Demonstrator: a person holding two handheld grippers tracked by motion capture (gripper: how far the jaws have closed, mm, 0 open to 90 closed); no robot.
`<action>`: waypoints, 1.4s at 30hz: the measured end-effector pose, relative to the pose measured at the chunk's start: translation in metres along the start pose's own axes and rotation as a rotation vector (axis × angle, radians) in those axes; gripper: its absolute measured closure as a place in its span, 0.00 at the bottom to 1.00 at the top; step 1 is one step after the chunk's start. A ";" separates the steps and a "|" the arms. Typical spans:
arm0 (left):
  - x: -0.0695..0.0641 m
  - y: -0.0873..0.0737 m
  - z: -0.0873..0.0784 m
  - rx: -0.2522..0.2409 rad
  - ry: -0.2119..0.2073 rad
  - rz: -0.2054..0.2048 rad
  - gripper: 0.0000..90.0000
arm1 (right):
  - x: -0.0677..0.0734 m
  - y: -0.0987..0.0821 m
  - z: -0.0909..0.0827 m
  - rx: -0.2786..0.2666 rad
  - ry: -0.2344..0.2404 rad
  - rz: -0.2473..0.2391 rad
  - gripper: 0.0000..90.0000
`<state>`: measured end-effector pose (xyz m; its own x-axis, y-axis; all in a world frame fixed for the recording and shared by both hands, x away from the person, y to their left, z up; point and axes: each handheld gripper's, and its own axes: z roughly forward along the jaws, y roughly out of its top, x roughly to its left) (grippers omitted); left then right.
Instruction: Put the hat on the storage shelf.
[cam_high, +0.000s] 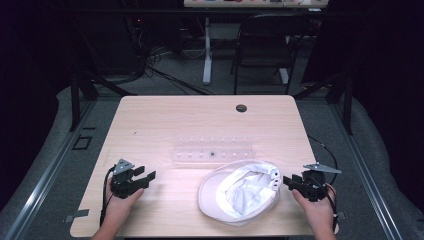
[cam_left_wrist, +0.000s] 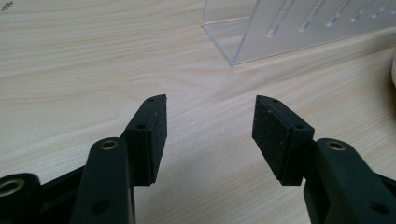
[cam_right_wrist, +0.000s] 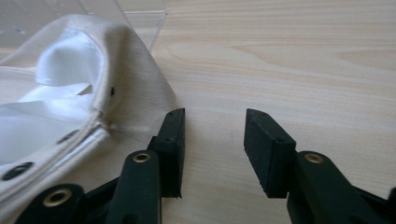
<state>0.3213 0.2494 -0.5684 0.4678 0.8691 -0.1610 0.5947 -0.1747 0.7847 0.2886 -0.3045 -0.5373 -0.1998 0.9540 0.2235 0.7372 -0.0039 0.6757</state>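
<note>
A cream cap (cam_high: 240, 192) lies upside down on the wooden table (cam_high: 200, 120), its white lining facing up, near the front right. My right gripper (cam_high: 290, 181) rests on the table just right of the cap, open, with nothing between its jaws. In the right gripper view the cap (cam_right_wrist: 70, 102) sits beside the left jaw and the right gripper (cam_right_wrist: 214, 116) frames bare wood. My left gripper (cam_high: 148, 174) rests at the front left, open and empty; in the left gripper view the left gripper (cam_left_wrist: 210, 100) points toward a clear plastic rack (cam_left_wrist: 299, 28).
The clear plastic rack (cam_high: 213, 150) with small holes stands mid-table behind the cap. A round cable hole (cam_high: 241, 108) is near the far edge. A black chair (cam_high: 265, 45) and a table leg stand beyond the table.
</note>
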 end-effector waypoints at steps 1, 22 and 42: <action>0.000 0.000 0.001 0.006 -0.001 0.008 0.51 | -0.001 0.003 -0.001 0.023 0.021 0.014 0.64; -0.006 -0.001 0.003 0.029 -0.009 0.037 0.52 | 0.017 0.040 -0.022 0.169 0.084 0.039 0.66; -0.007 -0.001 0.005 0.043 -0.006 0.053 0.52 | 0.039 0.060 -0.024 0.291 0.127 0.039 0.64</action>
<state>0.3204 0.2418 -0.5710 0.5033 0.8552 -0.1239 0.5962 -0.2399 0.7661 0.3099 -0.2746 -0.4711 -0.2329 0.9096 0.3441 0.8962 0.0634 0.4391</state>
